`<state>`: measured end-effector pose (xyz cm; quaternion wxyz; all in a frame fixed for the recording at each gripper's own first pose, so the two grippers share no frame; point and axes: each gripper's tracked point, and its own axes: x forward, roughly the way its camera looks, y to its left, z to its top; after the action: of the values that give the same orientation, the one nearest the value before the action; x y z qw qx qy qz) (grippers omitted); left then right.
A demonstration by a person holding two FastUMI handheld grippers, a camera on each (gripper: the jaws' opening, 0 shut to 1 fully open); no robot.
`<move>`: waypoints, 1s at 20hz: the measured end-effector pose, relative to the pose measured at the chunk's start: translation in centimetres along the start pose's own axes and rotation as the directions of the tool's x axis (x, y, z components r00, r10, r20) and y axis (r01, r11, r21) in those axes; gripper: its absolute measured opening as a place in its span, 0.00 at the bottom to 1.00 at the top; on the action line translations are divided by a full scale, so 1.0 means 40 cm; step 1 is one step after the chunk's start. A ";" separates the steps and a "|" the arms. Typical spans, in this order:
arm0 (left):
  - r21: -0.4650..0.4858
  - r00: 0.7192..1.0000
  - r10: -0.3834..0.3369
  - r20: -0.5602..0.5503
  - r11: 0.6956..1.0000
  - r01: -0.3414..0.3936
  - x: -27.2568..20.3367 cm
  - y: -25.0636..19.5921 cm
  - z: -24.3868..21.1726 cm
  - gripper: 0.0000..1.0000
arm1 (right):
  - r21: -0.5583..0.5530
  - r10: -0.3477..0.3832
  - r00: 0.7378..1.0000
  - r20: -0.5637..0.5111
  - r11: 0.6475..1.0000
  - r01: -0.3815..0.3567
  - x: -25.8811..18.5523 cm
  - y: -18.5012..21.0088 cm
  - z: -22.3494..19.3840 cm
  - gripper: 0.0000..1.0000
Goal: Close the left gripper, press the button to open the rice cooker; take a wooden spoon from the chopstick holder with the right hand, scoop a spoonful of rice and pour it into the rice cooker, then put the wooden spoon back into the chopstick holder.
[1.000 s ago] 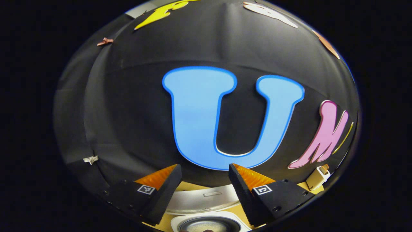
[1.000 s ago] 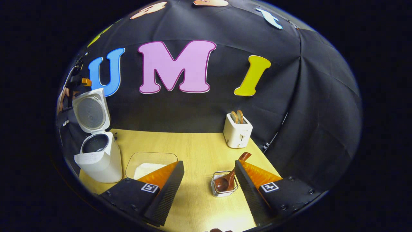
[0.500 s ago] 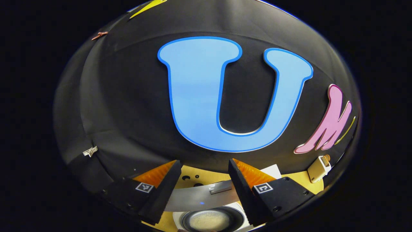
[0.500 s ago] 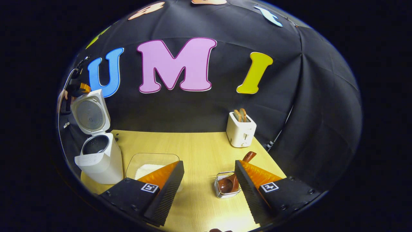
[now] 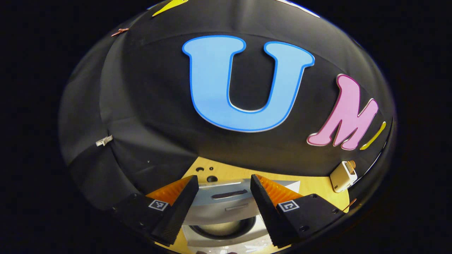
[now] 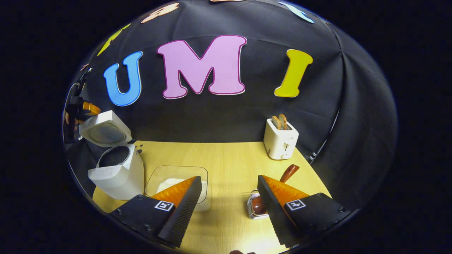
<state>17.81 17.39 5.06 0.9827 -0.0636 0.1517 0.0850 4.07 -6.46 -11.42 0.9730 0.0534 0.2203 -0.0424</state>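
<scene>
The white rice cooker (image 6: 118,174) stands at the table's left with its lid (image 6: 106,128) tilted halfway down over the dark inner pot (image 6: 113,156). My left gripper (image 6: 90,109) is at the lid's upper back edge, held by a hand. In the left gripper view my left gripper (image 5: 224,180) is open, looking down on the grey lid (image 5: 226,197) and the pot (image 5: 222,229). The wooden spoon (image 6: 286,173) leans in the wire chopstick holder (image 6: 255,211). My right gripper (image 6: 229,180) is open and holds nothing, above the table, left of the holder.
A clear container of white rice (image 6: 176,183) sits between the cooker and the holder. A white toaster (image 6: 280,141) with two slices stands at the back right, also seen as the toaster (image 5: 343,175) in the left gripper view. The wooden table (image 6: 219,155) ends at the black cloth wall.
The cooker's lid has swung from upright to half lowered, with my left gripper following it down. My right gripper has shifted slightly, so the holder and toaster now sit farther right in its view.
</scene>
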 end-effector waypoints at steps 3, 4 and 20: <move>-0.003 1.000 0.014 -0.028 1.000 -0.014 -0.023 -0.010 -0.100 0.97 | -0.014 0.048 0.999 -0.014 0.999 -0.048 0.009 0.009 -0.004 0.98; -0.019 0.999 0.023 -0.035 1.000 -0.024 -0.030 -0.016 -0.132 0.97 | -0.025 0.057 0.998 -0.016 0.998 -0.057 0.009 0.013 -0.004 0.98; 0.060 0.978 0.167 -0.121 0.985 -0.161 0.000 -0.029 -0.451 1.00 | -0.031 0.123 0.991 -0.062 0.992 -0.125 0.021 0.039 -0.068 0.98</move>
<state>12.83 13.53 -11.90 0.9621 -0.0314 0.2202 0.1578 3.85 -4.63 -14.10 0.9676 0.0512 0.2462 0.0236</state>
